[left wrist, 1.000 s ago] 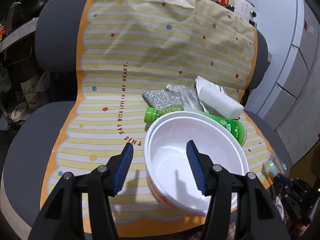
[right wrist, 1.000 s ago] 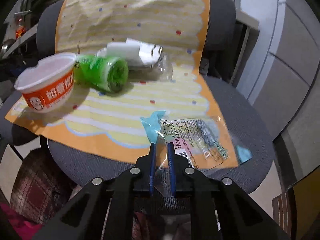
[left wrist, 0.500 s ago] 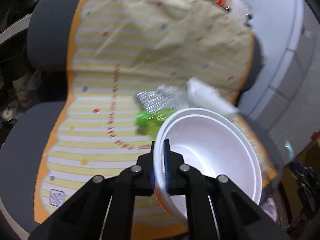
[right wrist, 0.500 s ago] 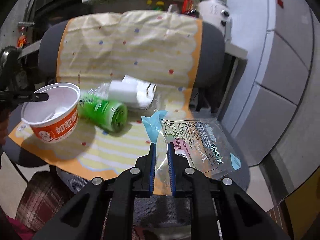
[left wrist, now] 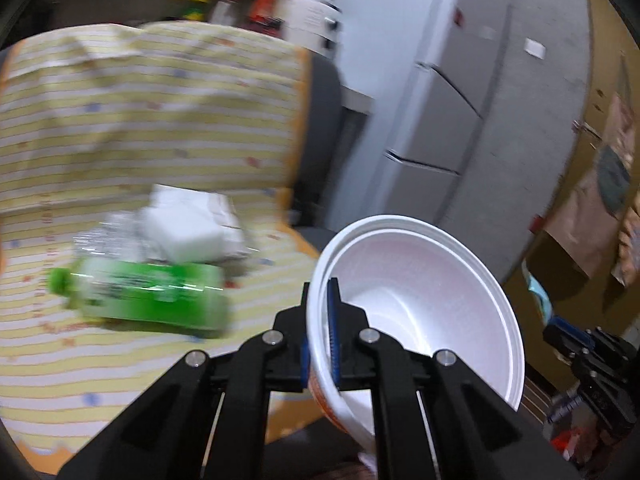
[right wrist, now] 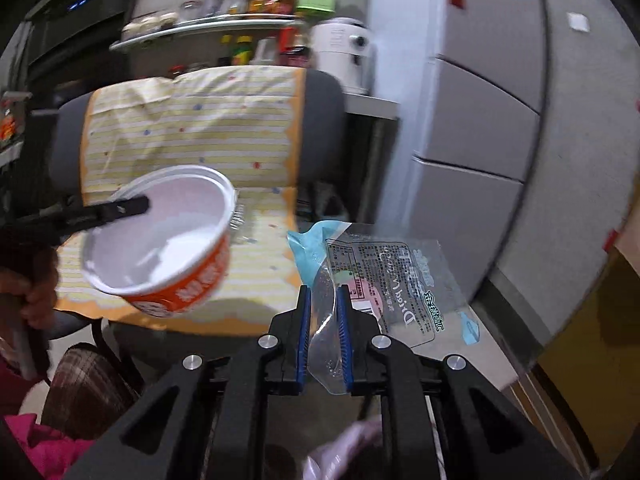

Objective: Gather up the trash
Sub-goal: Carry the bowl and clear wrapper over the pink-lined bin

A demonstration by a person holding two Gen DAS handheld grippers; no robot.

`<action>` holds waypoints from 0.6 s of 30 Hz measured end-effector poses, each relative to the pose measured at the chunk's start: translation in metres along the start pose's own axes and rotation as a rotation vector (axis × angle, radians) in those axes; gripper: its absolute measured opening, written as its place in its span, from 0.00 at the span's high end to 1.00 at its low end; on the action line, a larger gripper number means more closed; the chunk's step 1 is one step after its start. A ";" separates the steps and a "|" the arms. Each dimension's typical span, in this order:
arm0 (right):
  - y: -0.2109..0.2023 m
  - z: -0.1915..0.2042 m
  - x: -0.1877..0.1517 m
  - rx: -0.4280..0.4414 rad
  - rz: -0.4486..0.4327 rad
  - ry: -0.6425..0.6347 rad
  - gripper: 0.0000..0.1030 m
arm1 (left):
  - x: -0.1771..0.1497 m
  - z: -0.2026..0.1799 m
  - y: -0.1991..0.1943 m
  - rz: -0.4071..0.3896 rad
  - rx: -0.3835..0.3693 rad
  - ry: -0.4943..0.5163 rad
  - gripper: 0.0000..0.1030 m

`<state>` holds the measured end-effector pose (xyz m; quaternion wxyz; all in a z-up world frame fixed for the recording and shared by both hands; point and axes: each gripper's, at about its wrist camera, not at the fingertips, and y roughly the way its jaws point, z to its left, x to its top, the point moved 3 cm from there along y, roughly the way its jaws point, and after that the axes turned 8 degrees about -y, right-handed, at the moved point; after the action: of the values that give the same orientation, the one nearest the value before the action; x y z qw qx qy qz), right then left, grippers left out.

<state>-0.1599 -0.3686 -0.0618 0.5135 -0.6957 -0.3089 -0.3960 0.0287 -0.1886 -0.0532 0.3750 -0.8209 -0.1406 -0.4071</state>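
Observation:
My left gripper is shut on the rim of a white foam noodle cup with an orange outside, held in the air off the chair's right side. The cup also shows in the right wrist view, with the left gripper's finger over its rim. My right gripper is shut on a clear plastic wrapper with blue edges and printed text, held up in the air. A green bottle lies on its side on the chair, with a white block and a crinkled clear wrapper behind it.
The chair is covered by a yellow striped cloth. Grey cabinets stand to the right. A shelf with bottles and a white appliance stand behind the chair. A plaid bag sits on the floor at lower left.
My left gripper closed on the cup's rim, lifted it and swung it right, off the chair. My right gripper raised the clear wrapper off the seat.

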 end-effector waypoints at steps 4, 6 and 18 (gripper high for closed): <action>-0.022 -0.031 -0.032 -0.040 0.033 0.089 0.85 | -0.021 -0.042 0.026 0.054 -0.079 0.044 0.95; -0.026 -0.042 -0.045 -0.055 0.049 0.125 0.84 | -0.031 -0.061 0.037 0.085 -0.104 0.066 0.95; 0.010 -0.090 -0.143 -0.005 0.191 0.378 0.77 | -0.067 -0.113 0.071 0.190 -0.117 0.169 0.95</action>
<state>-0.2431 -0.4611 -0.1765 0.5958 -0.6364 -0.1387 -0.4698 -0.0389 -0.3145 -0.0972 0.3739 -0.8137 -0.0058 -0.4450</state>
